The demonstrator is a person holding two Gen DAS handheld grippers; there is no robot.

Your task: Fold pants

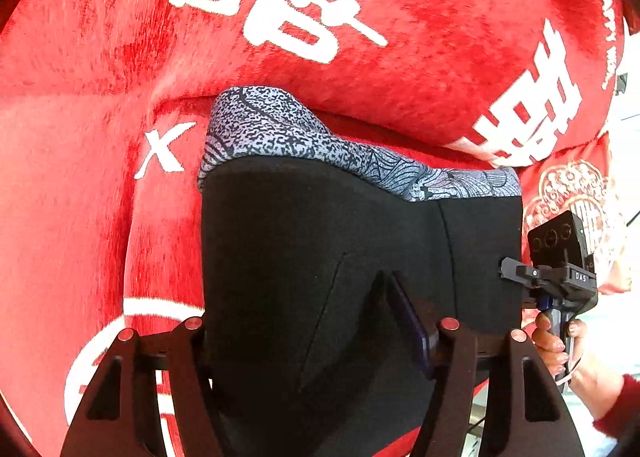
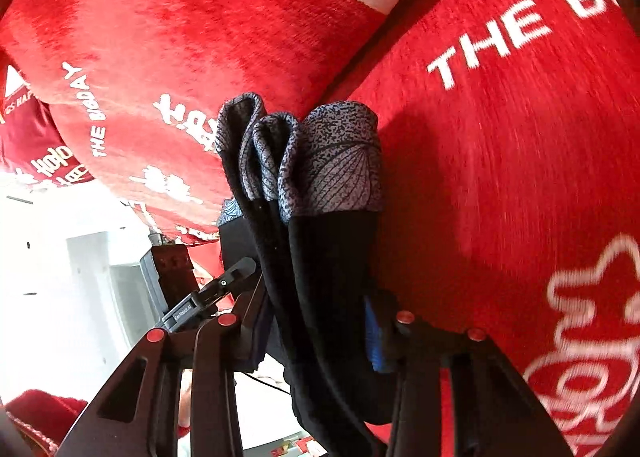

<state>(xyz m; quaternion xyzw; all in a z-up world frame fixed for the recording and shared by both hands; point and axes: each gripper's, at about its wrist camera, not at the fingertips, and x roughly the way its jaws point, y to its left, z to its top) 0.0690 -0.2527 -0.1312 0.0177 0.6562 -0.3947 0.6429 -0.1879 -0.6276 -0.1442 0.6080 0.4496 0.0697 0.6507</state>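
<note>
The pants (image 1: 320, 257) are black with a grey patterned waistband (image 1: 276, 125), folded into a thick stack held over a red blanket. My left gripper (image 1: 316, 337) is shut on the black cloth, which fills the gap between its fingers. My right gripper (image 2: 320, 321) is shut on the folded stack's edge (image 2: 320, 257), where several layers with the patterned band (image 2: 336, 161) stand upright. The right gripper also shows in the left wrist view (image 1: 560, 269) at the pants' right edge, with the hand on it.
A red plush blanket with white lettering (image 1: 280, 17) covers the surface and a cushion behind (image 2: 180, 37). A red embroidered pillow (image 1: 576, 193) lies at the right. White furniture (image 2: 80, 257) stands beyond the blanket's edge on the left.
</note>
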